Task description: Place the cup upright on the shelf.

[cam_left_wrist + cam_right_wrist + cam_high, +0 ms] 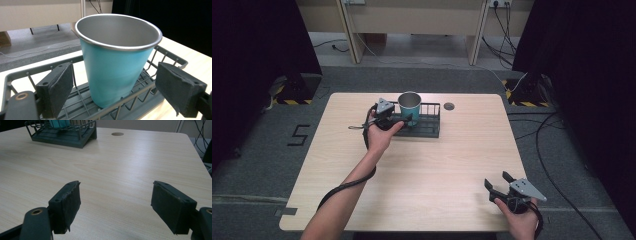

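Observation:
A teal metal cup (410,107) (115,62) with a silver rim stands upright at the left end of a dark wire rack (428,126) (75,100) at the back of the table. My left gripper (398,120) (113,87) is open, its pads on either side of the cup without touching it. My right gripper (498,181) (116,206) is open over bare wood at the table's front right, with nothing between its pads. The rack (62,137) and the cup's base (59,123) show far off in the right gripper view.
A light wooden table (422,175) with a round cable hole (449,106) (117,134) behind the rack. Cables trail on the grey floor at right (542,135). Black curtains and stand bases flank the table; a wooden bench stands behind.

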`<act>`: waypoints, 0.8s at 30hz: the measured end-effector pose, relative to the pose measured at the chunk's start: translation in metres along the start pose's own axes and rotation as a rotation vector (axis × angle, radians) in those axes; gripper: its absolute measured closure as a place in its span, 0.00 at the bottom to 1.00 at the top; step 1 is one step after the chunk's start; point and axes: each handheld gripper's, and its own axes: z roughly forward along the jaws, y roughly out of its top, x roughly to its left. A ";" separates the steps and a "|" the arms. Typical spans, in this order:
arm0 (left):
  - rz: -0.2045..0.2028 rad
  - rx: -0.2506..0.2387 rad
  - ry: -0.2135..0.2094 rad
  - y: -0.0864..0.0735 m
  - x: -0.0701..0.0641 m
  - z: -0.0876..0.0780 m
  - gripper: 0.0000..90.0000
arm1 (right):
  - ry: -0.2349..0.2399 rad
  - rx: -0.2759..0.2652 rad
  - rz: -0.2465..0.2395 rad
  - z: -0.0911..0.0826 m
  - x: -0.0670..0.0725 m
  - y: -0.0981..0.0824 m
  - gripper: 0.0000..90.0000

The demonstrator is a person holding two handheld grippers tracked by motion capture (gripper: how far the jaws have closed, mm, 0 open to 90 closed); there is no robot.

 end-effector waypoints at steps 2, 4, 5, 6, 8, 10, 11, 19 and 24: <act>0.002 0.000 0.001 -0.001 0.000 -0.004 0.16 | -0.001 0.002 0.007 0.000 0.001 0.000 0.27; 0.012 0.000 -0.003 -0.003 0.000 -0.008 0.16 | -0.001 0.001 0.005 0.000 0.000 0.000 0.27; 0.014 -0.002 -0.005 -0.004 0.000 -0.010 0.16 | -0.002 0.001 0.008 -0.001 0.000 0.000 0.27; 0.014 -0.002 -0.005 -0.004 0.000 -0.010 0.16 | -0.002 0.001 0.008 -0.001 0.000 0.000 0.27; 0.015 -0.008 -0.003 -0.005 0.001 -0.017 0.16 | -0.002 0.001 0.006 -0.001 0.000 0.000 0.27; 0.015 -0.013 -0.003 -0.005 0.002 -0.022 0.16 | -0.002 0.001 0.004 0.000 0.000 0.000 0.27; 0.015 -0.018 -0.001 -0.005 0.002 -0.024 0.16 | -0.003 0.001 0.005 0.000 0.000 0.000 0.27; 0.006 -0.035 -0.002 -0.009 0.005 -0.041 0.16 | -0.005 0.001 0.007 -0.001 0.000 0.000 0.27; 0.002 -0.040 -0.003 -0.010 0.006 -0.048 0.16 | -0.006 0.002 0.007 -0.001 0.000 0.000 0.27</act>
